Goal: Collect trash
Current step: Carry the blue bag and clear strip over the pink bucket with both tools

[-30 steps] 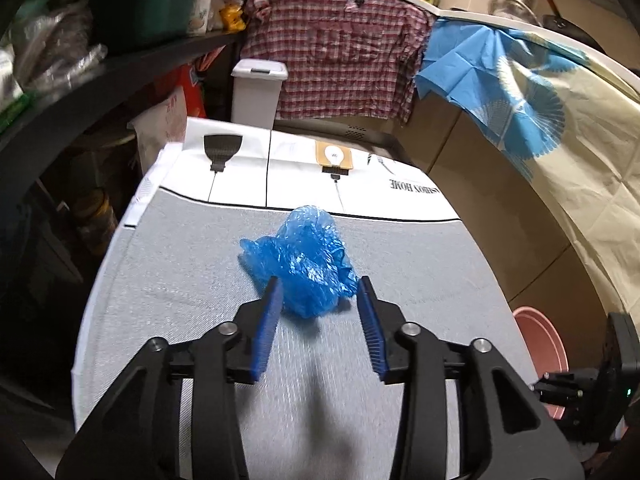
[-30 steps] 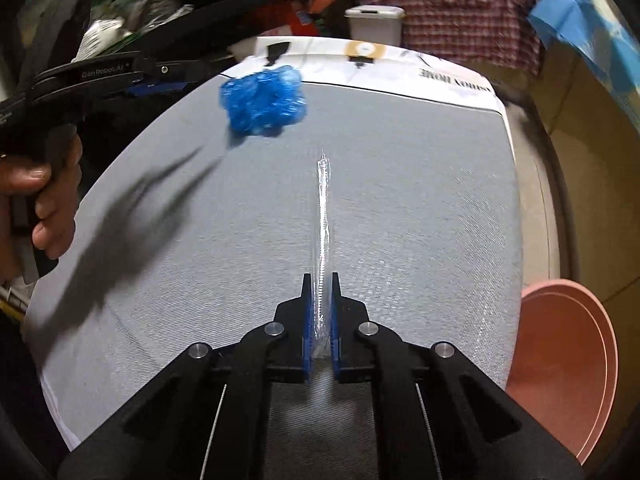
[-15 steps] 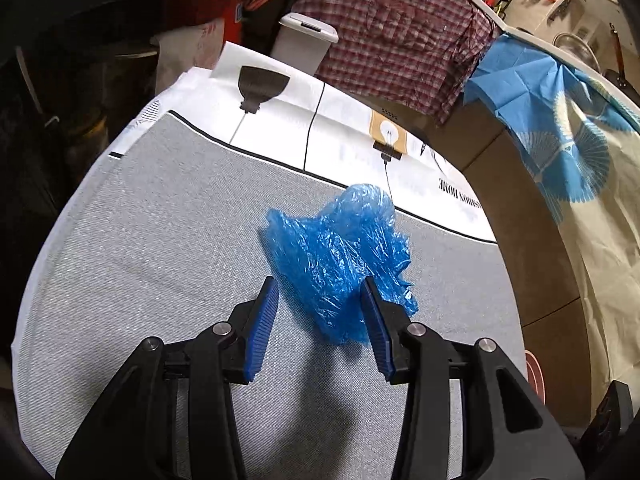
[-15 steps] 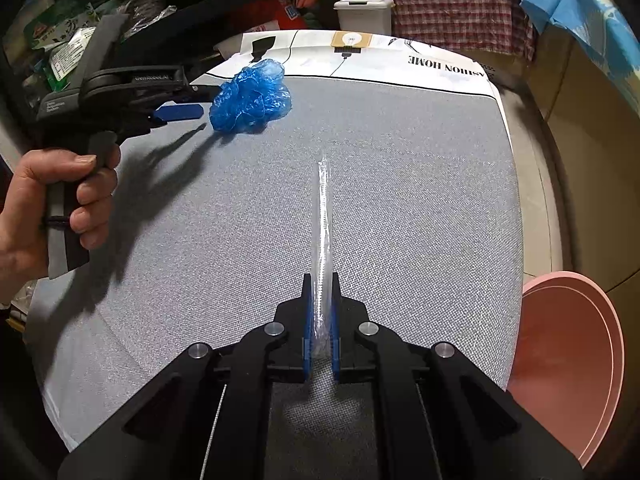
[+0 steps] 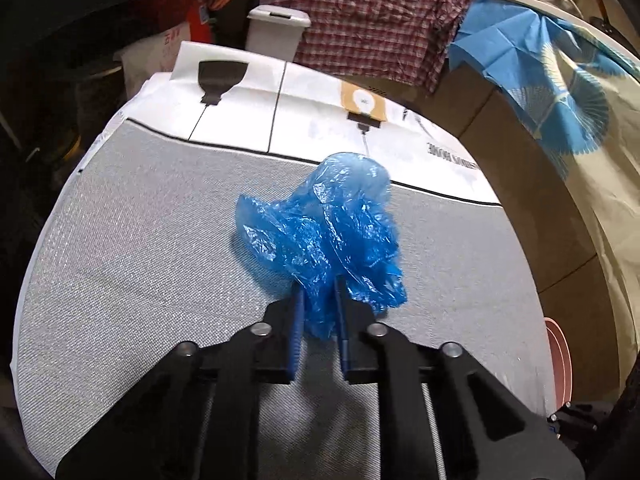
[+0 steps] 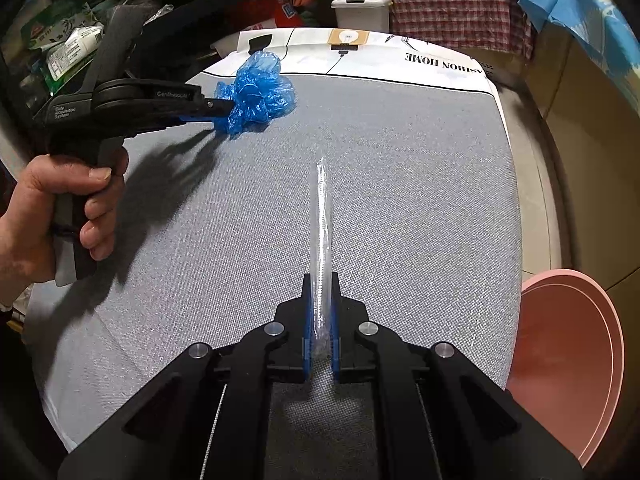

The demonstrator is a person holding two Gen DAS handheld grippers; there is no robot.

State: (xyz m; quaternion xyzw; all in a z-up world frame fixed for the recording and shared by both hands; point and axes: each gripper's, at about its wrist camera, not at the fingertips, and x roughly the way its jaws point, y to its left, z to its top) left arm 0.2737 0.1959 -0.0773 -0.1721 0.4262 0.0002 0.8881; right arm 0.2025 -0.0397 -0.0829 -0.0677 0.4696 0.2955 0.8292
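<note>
Over the grey table [image 6: 420, 200], left tool [image 5: 318, 300] pinches a blue bag [image 5: 332, 232] (crumpled), right tool [image 6: 320, 280] a clear wrapper [image 6: 322, 216].

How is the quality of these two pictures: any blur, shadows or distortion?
Left wrist view: fisheye bends the table edges; the blue plastic bag is slightly soft. Right wrist view: sharp; the left gripper casts a dark shadow on the cloth; the clear wrapper glints faintly.

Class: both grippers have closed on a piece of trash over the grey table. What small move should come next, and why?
Probably lift both and carry them toward the pink basin at the table's right edge. The left gripper is shut on the blue plastic bag, the right gripper on the clear wrapper, so nothing remains to grasp.
</note>
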